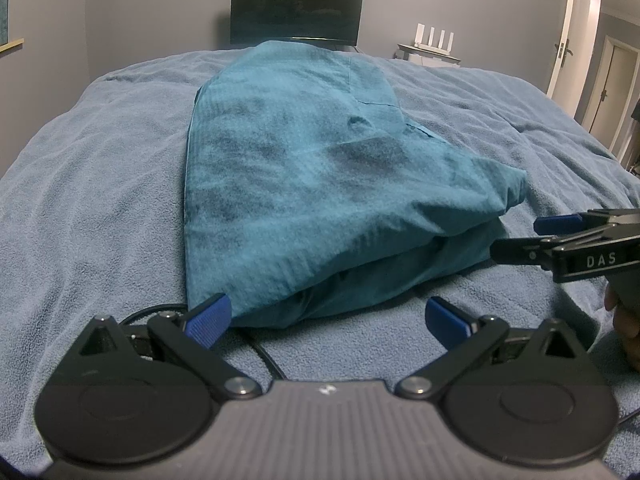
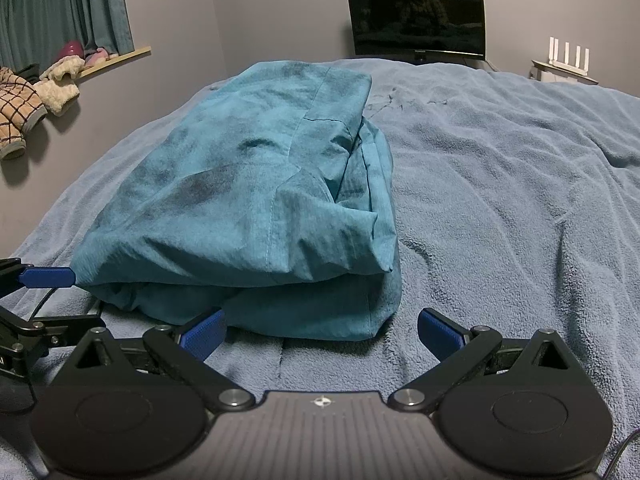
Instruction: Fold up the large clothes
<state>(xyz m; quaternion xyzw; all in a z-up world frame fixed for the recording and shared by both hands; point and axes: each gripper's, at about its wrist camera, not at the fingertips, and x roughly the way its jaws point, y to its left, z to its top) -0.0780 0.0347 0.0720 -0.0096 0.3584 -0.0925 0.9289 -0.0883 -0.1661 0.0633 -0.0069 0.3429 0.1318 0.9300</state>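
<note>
Blue fleece blanket (image 1: 100,200) covers the bed; teal garment (image 1: 304,184) lies folded in a thick stack near its middle, long axis running toward the far edge. Left gripper (image 1: 326,316) sits at the garment's near end, jaws apart, holding nothing, left pad (image 1: 210,320) touching the cloth's near-left corner. Right gripper (image 2: 320,328) also at the near end, jaws wide apart, empty, its left pad (image 2: 204,332) against the bottom layer. Black cable (image 1: 264,354) runs under the near edge. Monitor (image 2: 416,18) and white router (image 2: 568,54) stand past the bed's far edge in both views. Only the right wrist view shows the curtain (image 2: 64,4), window ledge (image 2: 116,60) and plush clothes (image 2: 36,92); only the left shows the door (image 1: 576,28).
</note>
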